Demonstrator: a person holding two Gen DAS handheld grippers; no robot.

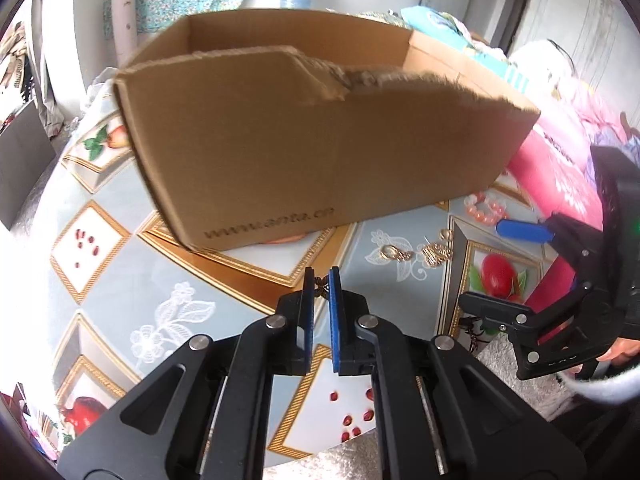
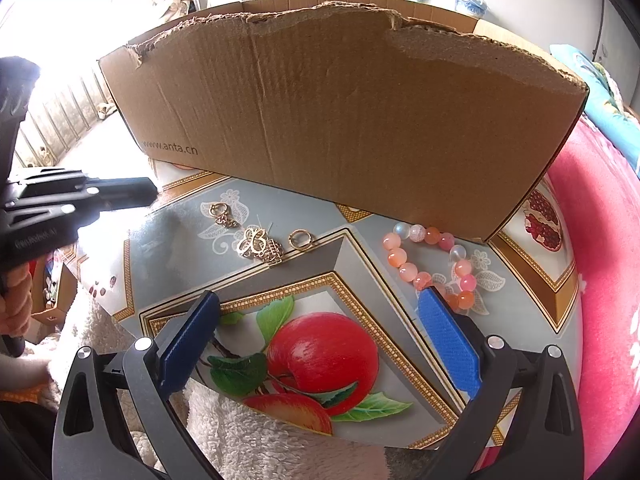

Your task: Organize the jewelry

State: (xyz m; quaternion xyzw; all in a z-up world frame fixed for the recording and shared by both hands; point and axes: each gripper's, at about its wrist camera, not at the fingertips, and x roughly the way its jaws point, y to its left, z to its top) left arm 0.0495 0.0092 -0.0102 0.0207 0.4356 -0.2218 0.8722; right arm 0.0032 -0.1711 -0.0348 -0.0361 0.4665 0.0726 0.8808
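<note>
Held piece: a small dark-gold filigree charm (image 1: 321,289), pinched at the very tips of my left gripper (image 1: 322,286), lifted clear of the tablecloth (image 1: 192,276).
Left gripper: pads pressed together on the charm, pointing down and forward.
Box: the cardboard box (image 1: 304,140) stands straight ahead of my left gripper, open at the top, its torn near wall facing me, its long side running across my view.
Key relation: the charm sits below the box rim and in front of the near wall, so I judge it must go up and over that wall.
Loose jewelry: gold pendants and rings (image 2: 258,242) and a pink bead bracelet (image 2: 430,264) lie on the tablecloth before the box.
Right gripper: my right gripper (image 2: 316,344) is spread wide, empty, nearer that jewelry; the bracelet is just beyond its right finger.
</note>
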